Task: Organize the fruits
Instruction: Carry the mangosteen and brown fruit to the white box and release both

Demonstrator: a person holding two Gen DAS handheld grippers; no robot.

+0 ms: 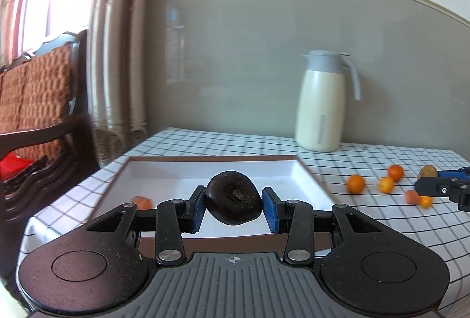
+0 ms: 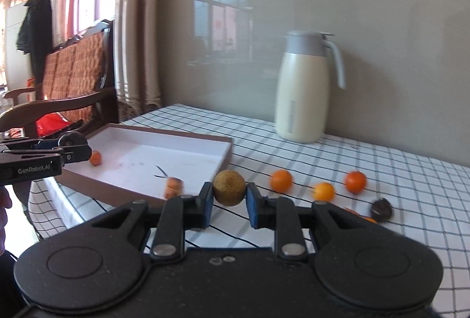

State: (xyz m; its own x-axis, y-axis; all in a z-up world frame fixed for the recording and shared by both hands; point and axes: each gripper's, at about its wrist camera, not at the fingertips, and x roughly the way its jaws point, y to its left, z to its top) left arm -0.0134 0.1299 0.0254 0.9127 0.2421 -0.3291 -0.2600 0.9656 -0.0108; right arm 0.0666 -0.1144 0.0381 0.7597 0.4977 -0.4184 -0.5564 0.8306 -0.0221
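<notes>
Right wrist view: three orange fruits (image 2: 281,180) loose, both jaws gripping one fruit each.

Left tongs (image 1: 233,207) clamp a dark, wrinkled fruit (image 1: 233,199) above the white tray (image 1: 296,171). One orange piece (image 1: 143,202) lies inside; small orange fruits (image 1: 355,183) dot the checked desk (image 1: 382,218) by the cream jug (image 1: 321,109).

Place: a home
Signs: a dark wooden sofa with orange woven cushions (image 2: 73,74), long beige curtains (image 2: 138,24), a cream thermos jug with a grey lid (image 2: 305,88)
</notes>
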